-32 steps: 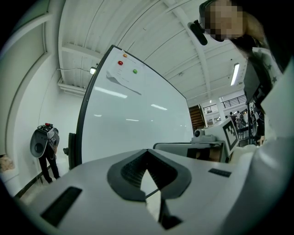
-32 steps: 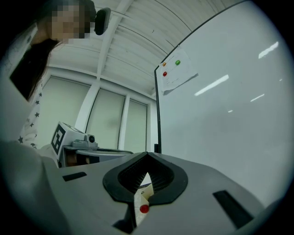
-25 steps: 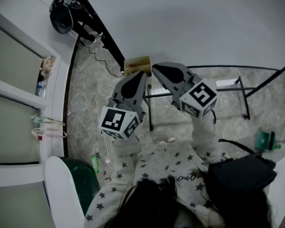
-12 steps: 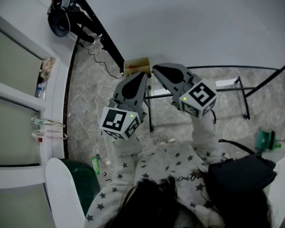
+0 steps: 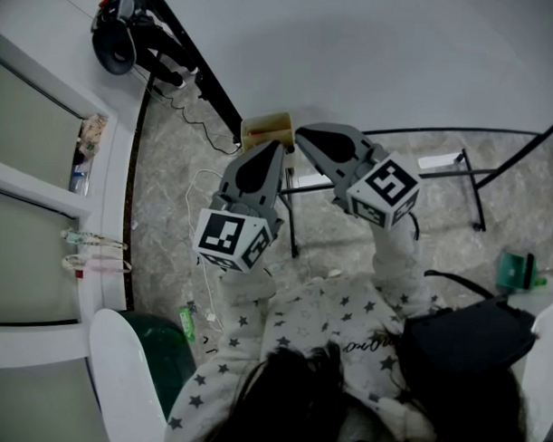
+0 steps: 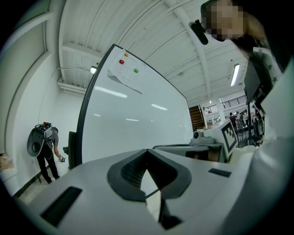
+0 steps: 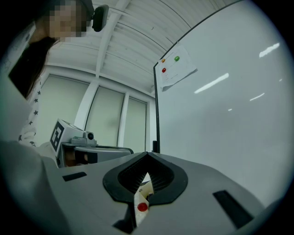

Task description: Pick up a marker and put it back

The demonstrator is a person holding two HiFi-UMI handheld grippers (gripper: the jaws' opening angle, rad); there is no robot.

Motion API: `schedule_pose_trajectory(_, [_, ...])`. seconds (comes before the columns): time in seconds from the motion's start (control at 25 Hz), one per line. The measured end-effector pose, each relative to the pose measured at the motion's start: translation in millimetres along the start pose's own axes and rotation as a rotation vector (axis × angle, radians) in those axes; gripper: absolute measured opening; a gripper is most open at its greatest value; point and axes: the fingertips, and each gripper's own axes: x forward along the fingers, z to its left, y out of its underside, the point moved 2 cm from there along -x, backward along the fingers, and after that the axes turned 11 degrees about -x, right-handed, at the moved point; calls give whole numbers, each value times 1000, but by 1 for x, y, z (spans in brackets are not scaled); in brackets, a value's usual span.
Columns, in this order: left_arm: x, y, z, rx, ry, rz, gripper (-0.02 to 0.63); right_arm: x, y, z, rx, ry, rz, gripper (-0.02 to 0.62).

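Both grippers are held up side by side in front of a whiteboard (image 5: 382, 56). My left gripper (image 5: 277, 145) and my right gripper (image 5: 300, 133) point their tips at a small tan box (image 5: 266, 126) at the board's lower edge. In the left gripper view the left gripper (image 6: 147, 153) has its jaws shut, and only the board shows through the slit. In the right gripper view the right gripper (image 7: 147, 158) is also shut. A white piece with a round red spot (image 7: 142, 206) shows through its slit; I cannot tell whether it is a marker. I make out no marker for certain.
The board's black stand legs (image 5: 441, 167) and loose cables (image 5: 201, 181) lie on the marble floor. A green seat (image 5: 154, 347) is at lower left, a black bag (image 5: 467, 345) at lower right. A sheet with magnets (image 6: 124, 69) hangs on the board. A person with a backpack (image 6: 43, 147) stands far left.
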Motion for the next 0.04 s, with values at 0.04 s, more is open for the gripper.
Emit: schedule_pose_trajectory(0.04, [0, 0, 0, 0, -1, 0, 2, 0, 0, 0, -1, 1, 1, 6])
